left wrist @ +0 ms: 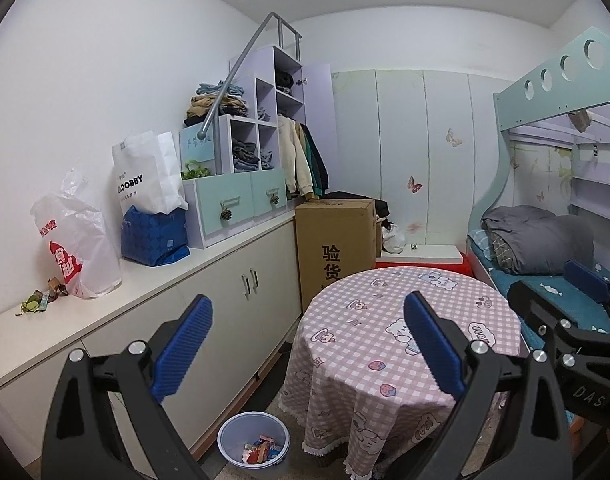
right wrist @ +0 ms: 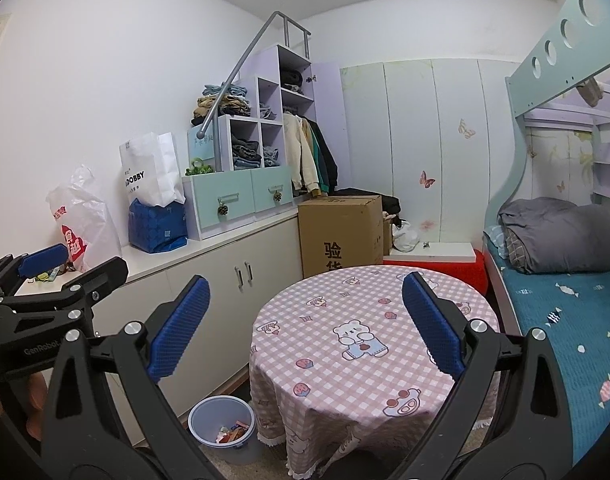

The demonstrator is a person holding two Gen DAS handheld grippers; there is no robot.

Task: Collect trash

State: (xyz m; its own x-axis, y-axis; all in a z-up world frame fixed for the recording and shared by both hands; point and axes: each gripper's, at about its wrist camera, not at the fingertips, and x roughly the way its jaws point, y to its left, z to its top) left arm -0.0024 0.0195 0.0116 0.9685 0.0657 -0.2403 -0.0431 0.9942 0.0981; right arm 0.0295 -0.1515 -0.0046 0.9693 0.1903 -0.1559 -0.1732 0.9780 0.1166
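A pale blue-grey waste bin (left wrist: 253, 442) with several wrappers inside stands on the floor between the white cabinet and the round table; it also shows in the right wrist view (right wrist: 221, 426). Small scraps of trash (left wrist: 41, 300) lie on the cabinet top at the far left, partly hidden behind the left gripper in the right wrist view (right wrist: 49, 276). My left gripper (left wrist: 309, 344) is open and empty, held above the floor and table edge. My right gripper (right wrist: 305, 328) is open and empty over the table. Each gripper shows at the other view's edge.
A round table (right wrist: 365, 344) with a pink checked cloth stands in the middle. A white low cabinet (left wrist: 209, 292) runs along the left wall with plastic bags (left wrist: 77, 240) and drawers. A cardboard box (left wrist: 335, 240) stands behind the table. A bunk bed (right wrist: 565, 292) fills the right.
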